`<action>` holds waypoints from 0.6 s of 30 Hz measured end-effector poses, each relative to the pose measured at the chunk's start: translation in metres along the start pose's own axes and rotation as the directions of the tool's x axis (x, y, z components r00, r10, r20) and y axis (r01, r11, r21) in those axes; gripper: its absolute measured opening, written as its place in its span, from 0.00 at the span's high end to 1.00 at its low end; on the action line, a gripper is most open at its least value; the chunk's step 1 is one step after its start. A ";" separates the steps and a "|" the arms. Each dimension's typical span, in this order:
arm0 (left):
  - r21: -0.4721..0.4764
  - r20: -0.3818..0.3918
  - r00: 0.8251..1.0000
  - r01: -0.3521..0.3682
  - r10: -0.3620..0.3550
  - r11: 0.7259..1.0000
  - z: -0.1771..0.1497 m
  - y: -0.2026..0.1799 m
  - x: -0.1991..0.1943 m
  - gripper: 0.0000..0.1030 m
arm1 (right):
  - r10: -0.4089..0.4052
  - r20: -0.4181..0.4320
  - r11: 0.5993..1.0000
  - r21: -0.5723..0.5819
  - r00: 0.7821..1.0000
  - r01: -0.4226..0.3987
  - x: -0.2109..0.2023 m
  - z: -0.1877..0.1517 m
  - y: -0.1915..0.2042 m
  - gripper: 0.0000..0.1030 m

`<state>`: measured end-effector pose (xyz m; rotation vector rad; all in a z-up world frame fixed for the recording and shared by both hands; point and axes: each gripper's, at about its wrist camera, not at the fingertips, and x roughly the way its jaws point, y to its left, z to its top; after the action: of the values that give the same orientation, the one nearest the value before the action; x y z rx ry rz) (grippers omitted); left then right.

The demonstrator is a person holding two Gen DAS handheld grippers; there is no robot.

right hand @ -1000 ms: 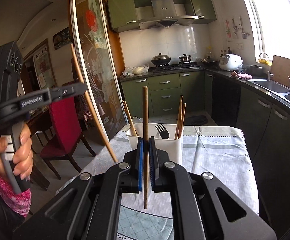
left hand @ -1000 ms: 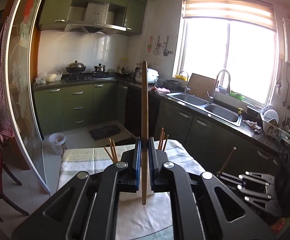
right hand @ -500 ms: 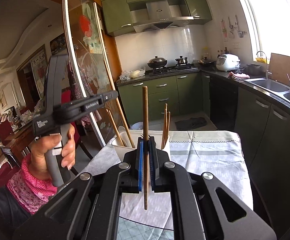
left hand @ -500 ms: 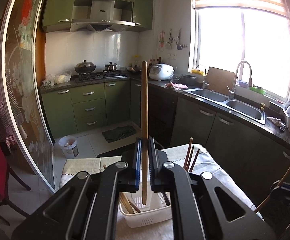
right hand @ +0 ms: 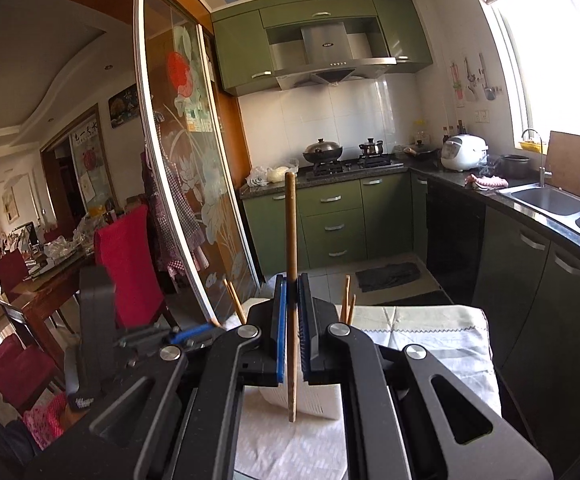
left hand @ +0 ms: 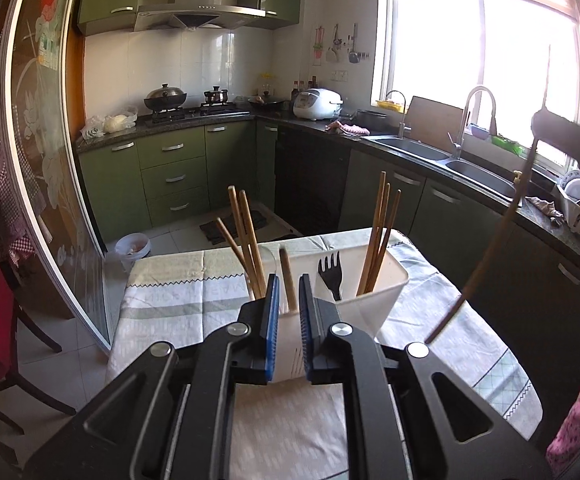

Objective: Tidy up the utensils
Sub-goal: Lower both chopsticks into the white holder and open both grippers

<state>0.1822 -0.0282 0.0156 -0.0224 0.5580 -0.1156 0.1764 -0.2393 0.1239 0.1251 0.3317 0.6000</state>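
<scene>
A white caddy (left hand: 386,280) stands on the table with wooden chopsticks in its left (left hand: 243,232) and right (left hand: 382,224) compartments and a black fork (left hand: 332,276) in the middle. My left gripper (left hand: 288,286) hovers right over the caddy's near wall. Its jaws are opening, and a chopstick (left hand: 285,266) stands loose between the pads, its lower end down in the caddy. My right gripper (right hand: 292,280) is shut on another upright chopstick (right hand: 290,220), above and behind the caddy (right hand: 322,404). In the left wrist view that chopstick (left hand: 490,240) slants at the right.
The caddy sits on a pale tablecloth (left hand: 177,292). A red chair (right hand: 125,248) and a glass sliding door (right hand: 185,184) stand to the left. Green cabinets, a stove and a sink (left hand: 466,168) line the far and right walls.
My left gripper sank toward the caddy, its jaws parted, and its chopstick slid down between the pads into the caddy. My right gripper rose with its chopstick.
</scene>
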 end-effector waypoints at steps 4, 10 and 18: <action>-0.041 -0.018 0.999 0.028 -0.029 0.999 -0.021 0.008 -0.020 0.81 | -0.043 0.069 0.999 -0.001 0.997 0.043 0.018 0.033 0.001 0.94; -0.098 -0.004 1.000 0.014 -0.014 0.995 -0.044 0.022 -0.046 0.81 | -0.115 -0.018 0.993 -0.001 0.993 0.115 0.081 0.029 -0.011 0.94; -0.163 -0.062 0.997 0.034 -0.044 0.986 -0.065 0.032 -0.042 0.81 | -0.145 -0.182 0.989 0.000 0.972 0.148 0.143 -0.031 -0.028 0.94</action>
<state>0.1157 0.0093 -0.0196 -0.1880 0.6316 -0.1092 0.2917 -0.1800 0.0503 0.0577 0.5178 0.4635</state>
